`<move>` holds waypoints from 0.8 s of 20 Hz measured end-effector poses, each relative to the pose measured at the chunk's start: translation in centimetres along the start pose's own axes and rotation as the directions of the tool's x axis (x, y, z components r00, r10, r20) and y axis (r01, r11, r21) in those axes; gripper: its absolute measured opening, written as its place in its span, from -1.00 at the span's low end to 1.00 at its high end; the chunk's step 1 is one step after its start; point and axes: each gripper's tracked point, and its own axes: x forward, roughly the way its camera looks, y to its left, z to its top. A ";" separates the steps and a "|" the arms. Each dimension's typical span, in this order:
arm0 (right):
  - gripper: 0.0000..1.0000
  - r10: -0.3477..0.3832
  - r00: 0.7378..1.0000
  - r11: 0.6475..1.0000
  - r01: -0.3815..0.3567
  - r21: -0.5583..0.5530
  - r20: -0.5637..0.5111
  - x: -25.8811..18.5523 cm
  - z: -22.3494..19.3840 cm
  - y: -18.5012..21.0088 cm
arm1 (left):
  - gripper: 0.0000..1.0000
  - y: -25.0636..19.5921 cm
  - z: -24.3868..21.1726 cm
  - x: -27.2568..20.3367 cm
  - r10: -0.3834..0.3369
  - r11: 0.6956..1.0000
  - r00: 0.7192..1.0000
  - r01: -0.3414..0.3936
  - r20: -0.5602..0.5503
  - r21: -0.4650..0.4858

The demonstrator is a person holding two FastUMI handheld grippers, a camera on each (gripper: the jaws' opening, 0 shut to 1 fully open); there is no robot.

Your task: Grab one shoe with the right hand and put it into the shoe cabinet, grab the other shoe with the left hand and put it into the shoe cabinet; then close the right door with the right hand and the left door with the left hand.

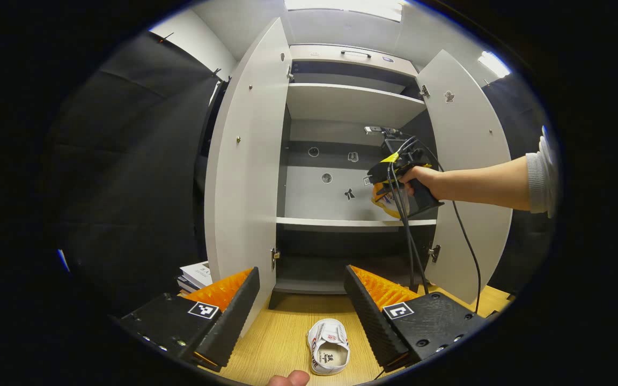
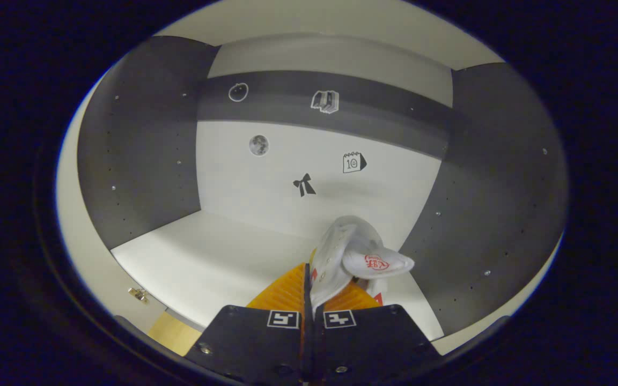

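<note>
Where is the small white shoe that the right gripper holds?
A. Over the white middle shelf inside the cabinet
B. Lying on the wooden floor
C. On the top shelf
A: the right gripper pinches the small white shoe above the white middle shelf.
</note>
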 end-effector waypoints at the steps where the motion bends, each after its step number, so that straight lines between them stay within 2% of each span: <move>1: -0.93 -0.010 1.000 1.000 0.010 -0.019 -0.022 0.6 -0.3 0.0 | 0.90 0.2 -0.1 0.1 0.004 1.000 1.000 -0.004 -0.001 0.003; 4: -0.93 -0.016 0.997 0.999 0.013 -0.047 -0.077 1.5 -1.1 0.1 | 0.90 0.8 -0.6 0.4 0.017 1.000 1.000 -0.017 -0.014 0.003; 12: -0.95 -0.022 0.981 1.000 0.021 -0.006 -0.191 4.0 -3.1 0.3 | 0.90 1.3 -1.0 0.8 0.033 0.999 0.999 -0.033 -0.023 0.002; 16: -0.67 -0.046 0.980 0.999 0.044 -0.017 -0.191 3.8 -3.0 0.5 | 0.90 1.4 -1.3 0.7 0.034 0.999 0.999 -0.035 -0.027 -0.006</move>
